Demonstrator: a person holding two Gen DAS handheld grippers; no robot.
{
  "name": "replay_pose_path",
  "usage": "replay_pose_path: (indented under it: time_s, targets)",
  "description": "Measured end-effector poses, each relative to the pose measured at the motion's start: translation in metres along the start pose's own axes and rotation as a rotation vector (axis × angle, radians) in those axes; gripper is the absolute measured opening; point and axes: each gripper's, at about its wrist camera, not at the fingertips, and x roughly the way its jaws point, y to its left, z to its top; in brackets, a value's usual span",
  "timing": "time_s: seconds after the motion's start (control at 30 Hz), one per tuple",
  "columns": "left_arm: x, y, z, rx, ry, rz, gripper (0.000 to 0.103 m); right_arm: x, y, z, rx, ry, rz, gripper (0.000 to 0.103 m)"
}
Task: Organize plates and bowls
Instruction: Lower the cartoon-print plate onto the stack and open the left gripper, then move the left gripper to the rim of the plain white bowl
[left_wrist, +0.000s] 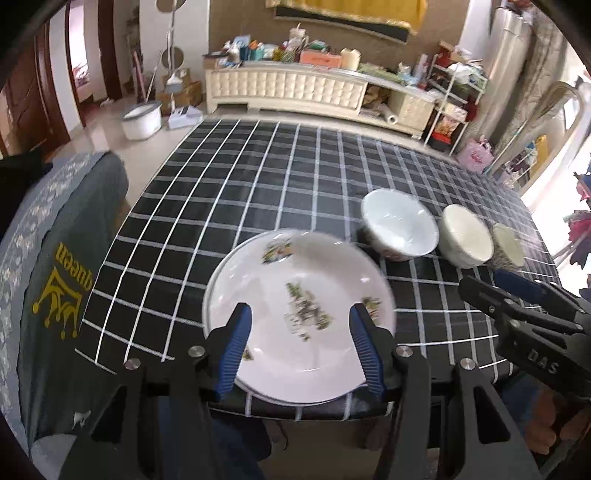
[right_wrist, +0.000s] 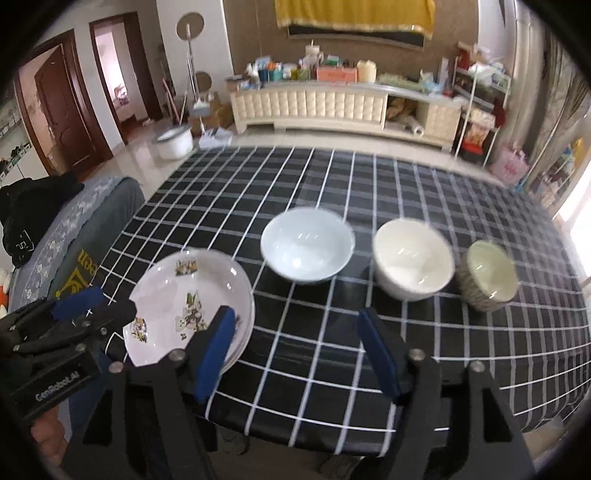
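The plate (left_wrist: 295, 314) at lower centre looks like glossy white glazed ceramic with printed flowers. Three bowls (right_wrist: 307, 245) right of it shine smooth inside; the rightmost bowl (right_wrist: 487, 275) has a rough, speckled outside. A matt checked cloth (right_wrist: 332, 350) covers the bench. The hand-held gripper pads (left_wrist: 236, 347) are ribbed blue rubber on matt black plastic with metal bolts.

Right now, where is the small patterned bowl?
The small patterned bowl sits at the right end of the bowl row on the checked tablecloth, just right of the cream bowl, in the right wrist view.
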Motion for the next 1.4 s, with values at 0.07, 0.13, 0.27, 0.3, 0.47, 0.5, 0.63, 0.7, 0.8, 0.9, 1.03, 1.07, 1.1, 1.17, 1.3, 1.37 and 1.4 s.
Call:
replay_pose_path:
  time_s: [0.07, 0.13, 0.27, 0.3, 0.47, 0.5, 0.63, 0.7, 0.8, 0.9, 1.03, 1.07, 1.1, 1.17, 1.3, 1.37, 1.4]
  targets:
    - [-0.008, -0.011, 0.003, 0.017, -0.026, -0.003, 0.053, -0.011, -0.005, 0.001, -0.005, -0.025, -0.007, 0.078]
    - [-0.017, -0.022, 0.005, 0.045, -0.056, -0.013, 0.053, -0.022, -0.011, 0.002, -0.005, -0.053, -0.013, 0.078]
    - [-0.037, -0.048, 0.009, 0.103, -0.118, -0.025, 0.064, -0.041, -0.021, 0.005, -0.008, -0.104, -0.025, 0.080]
    - [-0.043, -0.055, 0.011, 0.114, -0.137, -0.030, 0.064, -0.050, -0.024, 0.007, -0.014, -0.129, -0.039, 0.080]
    - [-0.065, -0.072, 0.018, 0.134, -0.202, -0.056, 0.070, -0.070, -0.031, 0.010, -0.031, -0.188, -0.075, 0.084]
    - [-0.069, -0.075, 0.019, 0.136, -0.216, -0.059, 0.072, -0.074, -0.032, 0.011, -0.034, -0.203, -0.082, 0.085]
    - [-0.084, -0.086, 0.025, 0.161, -0.267, -0.052, 0.077, -0.083, -0.037, 0.017, -0.064, -0.238, -0.115, 0.087]
    - [-0.085, -0.089, 0.028, 0.167, -0.276, -0.055, 0.080, -0.081, -0.039, 0.021, -0.085, -0.225, -0.100, 0.087]
    - [-0.084, -0.092, 0.036, 0.169, -0.277, -0.053, 0.080, -0.074, -0.042, 0.027, -0.092, -0.213, -0.112, 0.087]
    - [-0.080, -0.094, 0.043, 0.170, -0.269, -0.058, 0.080, -0.069, -0.048, 0.032, -0.078, -0.211, -0.115, 0.087]
    - [-0.074, -0.098, 0.051, 0.189, -0.261, -0.050, 0.080, -0.070, -0.052, 0.034, -0.043, -0.266, -0.080, 0.087]
    - [-0.073, -0.100, 0.052, 0.198, -0.258, -0.047, 0.080, -0.065, -0.055, 0.036, -0.032, -0.266, -0.055, 0.087]
    - [-0.070, -0.101, 0.054, 0.206, -0.254, -0.043, 0.080, -0.065, -0.055, 0.036, -0.032, -0.266, -0.055, 0.087]
    - [-0.065, -0.103, 0.059, 0.217, -0.247, -0.040, 0.080, -0.058, -0.054, 0.040, -0.053, -0.252, -0.054, 0.087]
    - [-0.052, -0.102, 0.068, 0.225, -0.230, -0.043, 0.080, -0.037, -0.055, 0.049, -0.077, -0.189, -0.059, 0.087]
    - [-0.046, -0.102, 0.072, 0.226, -0.220, -0.044, 0.080, -0.027, -0.060, 0.055, -0.051, -0.161, -0.020, 0.087]
    - [-0.042, -0.101, 0.075, 0.227, -0.213, -0.045, 0.080, -0.027, -0.060, 0.055, -0.051, -0.161, -0.020, 0.087]
